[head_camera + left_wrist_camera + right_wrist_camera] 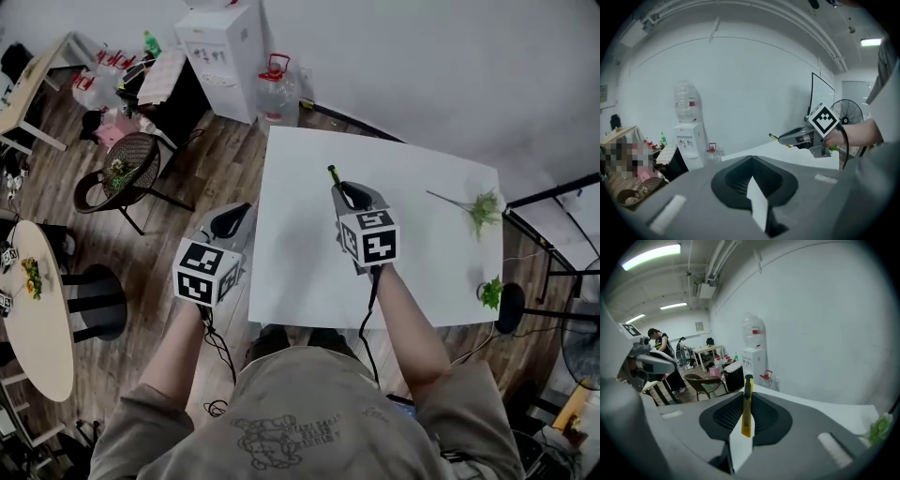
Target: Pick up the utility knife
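A yellow and black utility knife (pixel 747 404) sits clamped between the jaws of my right gripper (pixel 746 411), its black end pointing away from me. From the head view the knife (pixel 334 175) sticks out beyond the right gripper (pixel 348 192), held above the white table (pixel 300 262). The left gripper view catches the same knife (pixel 776 138) in the right gripper, off to the right. My left gripper (pixel 228 223) hangs left of the table over the wooden floor; its jaws are closed with nothing between them (pixel 751 169).
Green plant sprigs (pixel 482 208) lie at the table's right edge, another sprig (pixel 490 292) near the right front corner. A water dispenser (pixel 220 52), a jug (pixel 276 92), a wicker chair (pixel 127 169) and a round side table (pixel 37 314) stand on the floor to the left.
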Available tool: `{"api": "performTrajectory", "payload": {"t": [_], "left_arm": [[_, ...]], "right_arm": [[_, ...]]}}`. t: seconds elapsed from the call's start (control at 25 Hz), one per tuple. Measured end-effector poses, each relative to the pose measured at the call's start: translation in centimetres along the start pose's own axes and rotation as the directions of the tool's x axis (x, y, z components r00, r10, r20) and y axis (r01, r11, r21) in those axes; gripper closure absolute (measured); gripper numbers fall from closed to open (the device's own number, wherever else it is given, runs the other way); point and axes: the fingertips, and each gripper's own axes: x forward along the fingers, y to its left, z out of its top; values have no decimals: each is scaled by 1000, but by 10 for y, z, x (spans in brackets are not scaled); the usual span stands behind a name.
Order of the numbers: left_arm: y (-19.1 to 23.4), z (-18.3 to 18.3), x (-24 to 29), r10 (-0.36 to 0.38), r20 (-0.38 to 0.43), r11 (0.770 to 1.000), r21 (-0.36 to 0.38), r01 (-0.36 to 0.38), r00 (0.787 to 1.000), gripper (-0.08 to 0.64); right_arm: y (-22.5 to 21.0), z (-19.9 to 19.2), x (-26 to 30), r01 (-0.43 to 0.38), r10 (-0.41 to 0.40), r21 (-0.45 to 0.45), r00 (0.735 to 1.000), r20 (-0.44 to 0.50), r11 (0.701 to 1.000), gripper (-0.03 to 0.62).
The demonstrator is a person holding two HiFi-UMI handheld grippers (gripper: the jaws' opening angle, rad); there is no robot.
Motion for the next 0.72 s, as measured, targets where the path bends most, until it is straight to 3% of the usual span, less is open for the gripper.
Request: {"api": "performTrajectory", "payload": {"t": [0.28, 0.48, 0.72], "left_arm": [[-4, 68, -41, 19, 149, 998, 57, -28, 989, 560], [-20, 111, -73, 15, 244, 993, 111, -43, 970, 560], [-36, 135, -106, 4, 313, 991, 129, -47, 950, 560]], "right_arm": [[30, 92, -89, -10, 28, -78, 972, 233, 997, 512], [39, 134, -153, -23, 42, -54, 924, 381, 998, 512], [49, 155, -213, -19, 43, -53, 867, 496, 998, 512]]}}
